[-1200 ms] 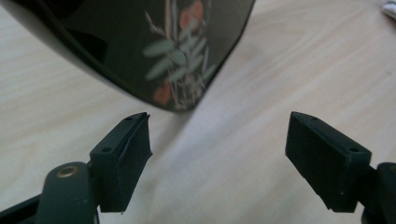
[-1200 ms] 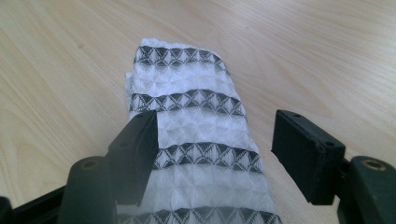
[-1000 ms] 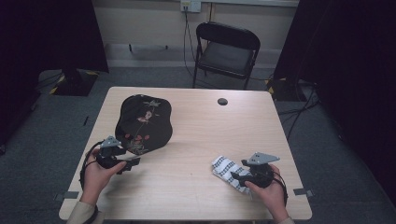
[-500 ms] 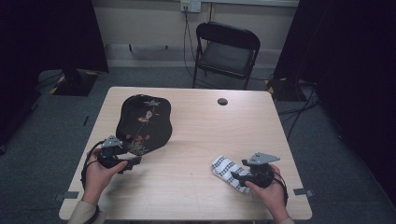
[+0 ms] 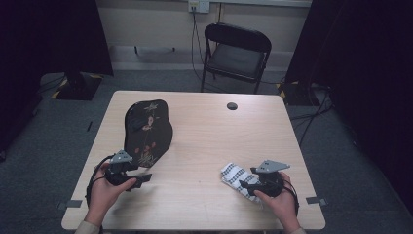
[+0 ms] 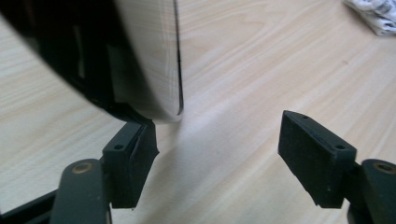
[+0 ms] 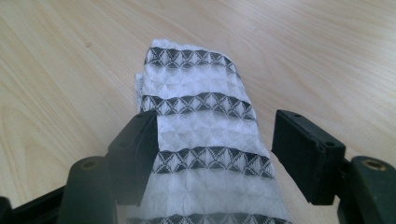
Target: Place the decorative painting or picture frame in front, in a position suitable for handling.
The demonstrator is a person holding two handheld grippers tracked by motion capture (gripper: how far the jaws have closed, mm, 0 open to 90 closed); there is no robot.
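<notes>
The setting was a recording studio or lab: black curtains (image 5: 53, 34) flanked a lone table (image 5: 204, 131), folding chair (image 5: 236, 53) at top centre.

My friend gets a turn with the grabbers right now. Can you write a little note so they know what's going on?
Left gripper: open, jaws just been closing a bit, nothing gripped; one jaw sits right at the edge of the black flowered tray near the table's left side.
Right gripper: open, jaws either side of the folded black-and-white striped cloth lying near the right front.
Done: both grippers lined up at their things.
Left: nothing is picked up yet; probably close on the cloth and take hold of the tray.
</notes>
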